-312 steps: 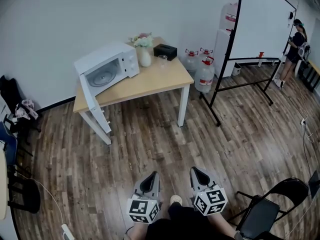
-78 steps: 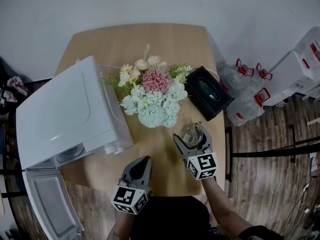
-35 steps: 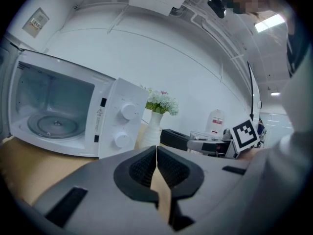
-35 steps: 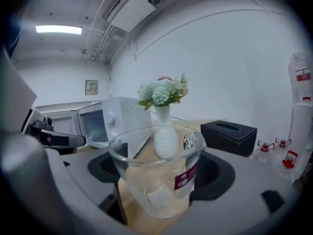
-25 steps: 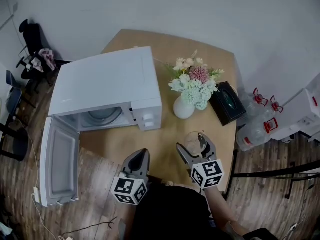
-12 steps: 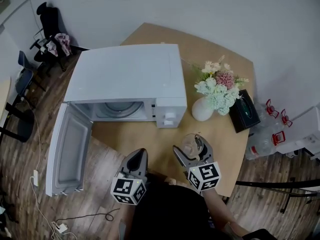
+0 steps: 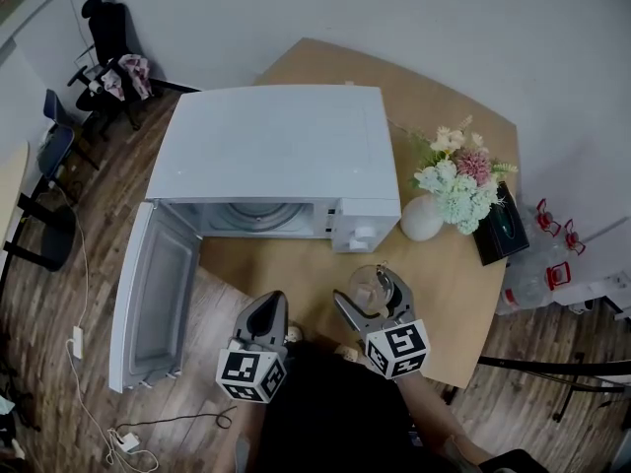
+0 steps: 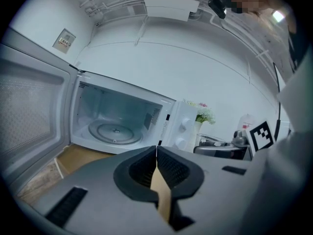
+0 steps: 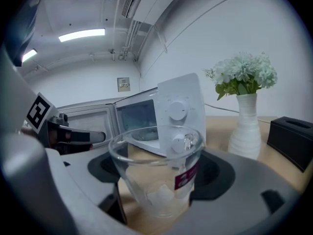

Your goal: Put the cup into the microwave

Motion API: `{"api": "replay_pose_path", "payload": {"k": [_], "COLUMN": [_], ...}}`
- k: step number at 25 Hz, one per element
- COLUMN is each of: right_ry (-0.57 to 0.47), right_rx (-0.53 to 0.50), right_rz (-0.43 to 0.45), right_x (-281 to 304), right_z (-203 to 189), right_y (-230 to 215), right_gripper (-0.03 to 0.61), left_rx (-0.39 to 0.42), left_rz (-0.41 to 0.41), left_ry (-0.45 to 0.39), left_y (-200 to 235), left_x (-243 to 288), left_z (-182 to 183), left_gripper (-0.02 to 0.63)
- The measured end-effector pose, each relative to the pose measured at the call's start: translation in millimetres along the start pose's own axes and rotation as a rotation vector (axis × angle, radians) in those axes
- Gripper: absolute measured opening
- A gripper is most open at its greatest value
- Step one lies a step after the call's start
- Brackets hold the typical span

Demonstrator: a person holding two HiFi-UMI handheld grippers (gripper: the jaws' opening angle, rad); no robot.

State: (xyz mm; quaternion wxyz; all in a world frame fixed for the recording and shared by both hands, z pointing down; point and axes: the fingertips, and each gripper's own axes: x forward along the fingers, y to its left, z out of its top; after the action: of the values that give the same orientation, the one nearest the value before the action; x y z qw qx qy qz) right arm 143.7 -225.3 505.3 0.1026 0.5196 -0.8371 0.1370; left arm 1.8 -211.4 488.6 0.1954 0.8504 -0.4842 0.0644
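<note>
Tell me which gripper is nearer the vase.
Right. The right gripper, shut on the cup, sits in front of the vase; the left gripper is farther left, before the microwave.

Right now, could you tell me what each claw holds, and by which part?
The right claw grips the clear glass cup by its side walls, below the rim. The left claw is shut on nothing.
</note>
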Motion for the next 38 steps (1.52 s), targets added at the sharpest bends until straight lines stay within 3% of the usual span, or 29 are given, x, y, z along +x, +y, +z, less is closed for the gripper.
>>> {"api": "replay_pose_path", "payload": {"k": [21, 38], "right_ry": [0.032, 0.007], "right_rx": [-0.031, -0.04], "right_rz": [0.089, 0.091], "right_x": [78.5, 166.5], "right_z": [29.4, 57.3], "right_y": [71.0, 93.3], "right_gripper": [0.383, 0.383], "left_rx": [-0.048, -0.004], "left_rz": [0.069, 0.0], "left_ry": [-0.019, -0.005], "left_y": [91.4, 127.0], "left_x": [-13.3, -12.5], "left_z": [16.7, 26.2], "left_gripper": [0.006, 0.006]}}
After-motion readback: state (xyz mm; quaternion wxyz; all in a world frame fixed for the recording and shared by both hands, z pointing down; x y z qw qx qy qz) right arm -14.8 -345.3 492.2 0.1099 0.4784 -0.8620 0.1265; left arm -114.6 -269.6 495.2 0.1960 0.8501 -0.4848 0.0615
